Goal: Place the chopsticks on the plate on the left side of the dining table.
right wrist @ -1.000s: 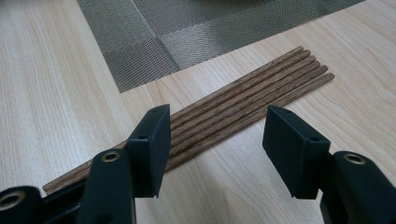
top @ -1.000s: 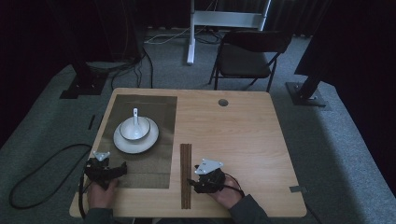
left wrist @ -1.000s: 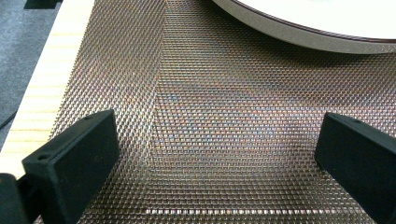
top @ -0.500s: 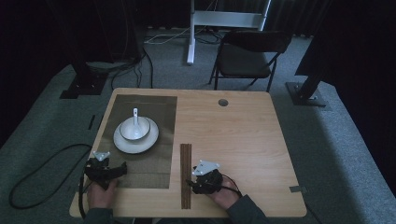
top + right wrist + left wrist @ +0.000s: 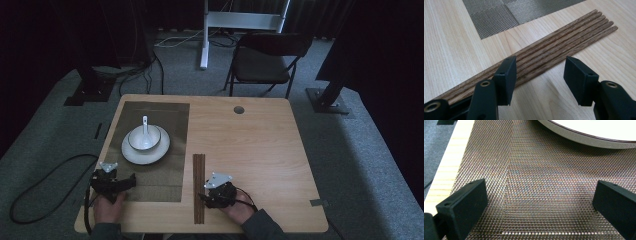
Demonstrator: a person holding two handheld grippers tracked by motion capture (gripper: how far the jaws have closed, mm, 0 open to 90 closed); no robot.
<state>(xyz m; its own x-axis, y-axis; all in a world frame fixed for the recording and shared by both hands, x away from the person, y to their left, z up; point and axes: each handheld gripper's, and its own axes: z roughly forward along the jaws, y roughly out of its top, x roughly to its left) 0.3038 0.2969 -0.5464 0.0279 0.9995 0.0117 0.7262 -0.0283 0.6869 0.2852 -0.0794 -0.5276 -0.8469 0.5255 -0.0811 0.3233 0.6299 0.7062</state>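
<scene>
Right tool [image 5: 539, 75] spread wide, astride the bundle of dark brown wooden chopsticks [image 5: 554, 46] on the pale wooden counter [image 5: 446, 45] just beside the woven brown placemat [image 5: 157, 172], individual sticks indistinct from the high view; left tool [image 5: 534, 205] likewise wide over the placemat, white round plate [image 5: 599, 135] cut off at the top.

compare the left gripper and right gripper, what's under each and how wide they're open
The left gripper hovers over the woven placemat, jaws spread wide. The right gripper sits over the wooden chopsticks on bare table, jaws closer together. Both are open and hold nothing.
</scene>
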